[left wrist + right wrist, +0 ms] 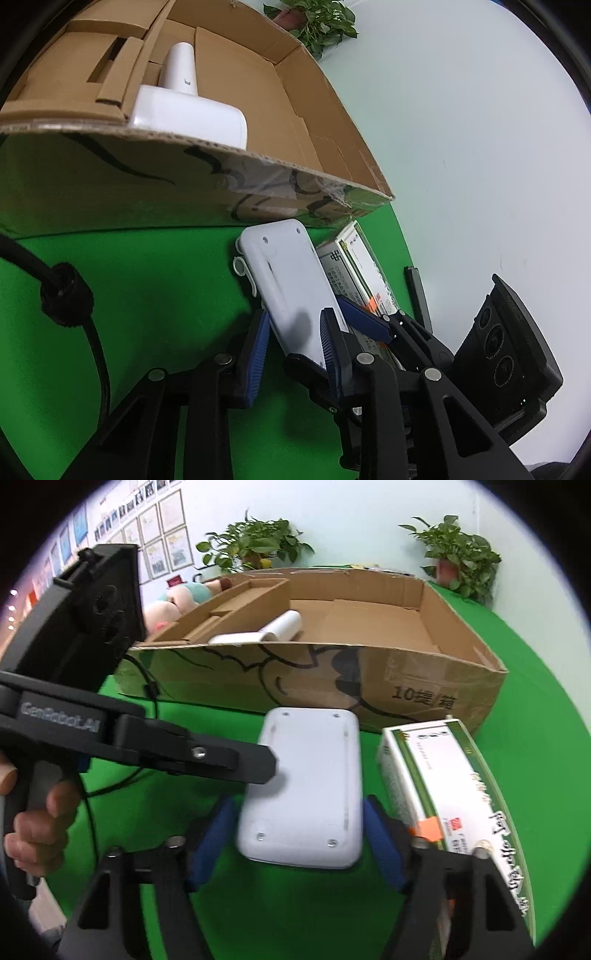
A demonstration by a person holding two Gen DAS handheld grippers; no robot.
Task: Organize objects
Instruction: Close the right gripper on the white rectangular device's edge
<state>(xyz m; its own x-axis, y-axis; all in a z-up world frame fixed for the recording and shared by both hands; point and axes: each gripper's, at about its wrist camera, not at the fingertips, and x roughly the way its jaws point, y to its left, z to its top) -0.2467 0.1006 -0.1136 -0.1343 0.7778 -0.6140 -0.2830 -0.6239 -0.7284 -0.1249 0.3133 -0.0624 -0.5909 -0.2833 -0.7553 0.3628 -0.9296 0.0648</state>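
A white flat device (288, 284) (310, 786) lies face down on the green cloth in front of an open cardboard box (258, 177) (369, 686). My left gripper (295, 354) straddles its near end, with the blue pads (258, 354) close to its sides. My right gripper (299, 838) straddles the other end, jaws open and just clear of it. The left gripper (258, 764) reaches over the device in the right wrist view. A white and green carton (354, 273) (443, 786) lies beside the device. A white object (184, 103) (280, 627) sits in the box.
The box has cardboard dividers (110, 66) on its left side. Potted plants (255, 542) (458, 557) stand behind the box, and a plush toy (177, 598) lies beside it. A black cable (66, 295) crosses the cloth at left.
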